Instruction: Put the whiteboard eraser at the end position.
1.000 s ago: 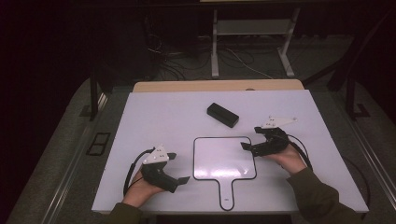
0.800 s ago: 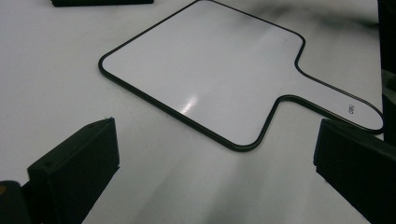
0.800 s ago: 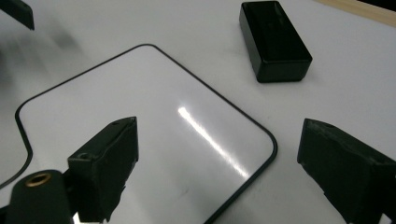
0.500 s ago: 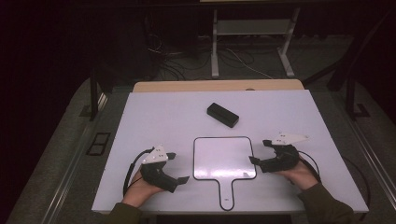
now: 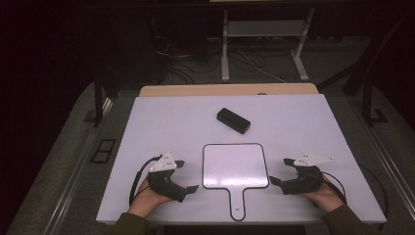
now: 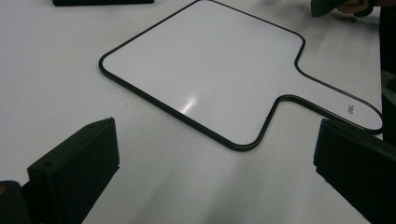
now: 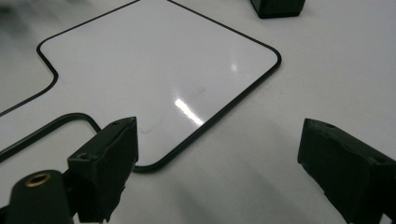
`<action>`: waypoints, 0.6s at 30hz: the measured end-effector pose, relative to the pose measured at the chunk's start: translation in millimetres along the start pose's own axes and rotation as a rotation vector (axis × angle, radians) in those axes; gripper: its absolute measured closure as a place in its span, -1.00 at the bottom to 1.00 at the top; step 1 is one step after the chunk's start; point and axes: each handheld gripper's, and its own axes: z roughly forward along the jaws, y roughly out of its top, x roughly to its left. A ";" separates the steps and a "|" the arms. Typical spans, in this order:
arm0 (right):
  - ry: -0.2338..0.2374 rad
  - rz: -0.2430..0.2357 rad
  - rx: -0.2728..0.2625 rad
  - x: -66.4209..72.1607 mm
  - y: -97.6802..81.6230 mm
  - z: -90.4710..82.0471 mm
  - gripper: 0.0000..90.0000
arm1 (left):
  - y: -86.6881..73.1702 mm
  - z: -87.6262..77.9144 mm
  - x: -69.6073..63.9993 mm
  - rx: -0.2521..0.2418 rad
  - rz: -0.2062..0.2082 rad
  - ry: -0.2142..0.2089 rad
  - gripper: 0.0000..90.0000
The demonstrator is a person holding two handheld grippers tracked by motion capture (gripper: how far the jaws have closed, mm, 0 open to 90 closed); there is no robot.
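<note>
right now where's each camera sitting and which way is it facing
High view: above the person's side, facing forward and down on the white table; shows both hands, left gripper, right gripper.
Left gripper view: on that gripper, facing the paddle whiteboard; its open jaws show.
Right gripper view: low, facing the board's corner and black box; open jaws.
All share the whiteboard.

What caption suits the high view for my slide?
Two open grippers, left and right, flank a paddle-shaped whiteboard on a white table.

Glossy smooth whiteboard paddle (image 5: 235, 166) on matt white table (image 5: 166, 122).
</note>
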 end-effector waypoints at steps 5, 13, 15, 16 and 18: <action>-0.025 0.001 -0.003 -1.9 -7.6 -7.0 -0.75 | 0.1 -0.6 -0.7 0.002 -0.003 0.003 -1.00; -0.039 0.033 -0.009 -8.1 -16.9 -17.6 -0.75 | 0.1 0.0 -1.4 0.002 -0.002 0.005 -1.00; -0.041 0.033 -0.015 -9.6 -17.1 -18.4 -0.75 | 0.1 0.0 -1.2 0.005 -0.002 0.007 -1.00; -0.040 0.043 -0.017 -9.7 -16.8 -18.9 -0.75 | 0.1 -0.1 -0.9 0.006 -0.001 0.007 -1.00; -0.037 0.043 -0.022 -10.8 -16.5 -19.3 -0.75 | -0.1 -0.2 -0.7 0.005 -0.001 0.008 -1.00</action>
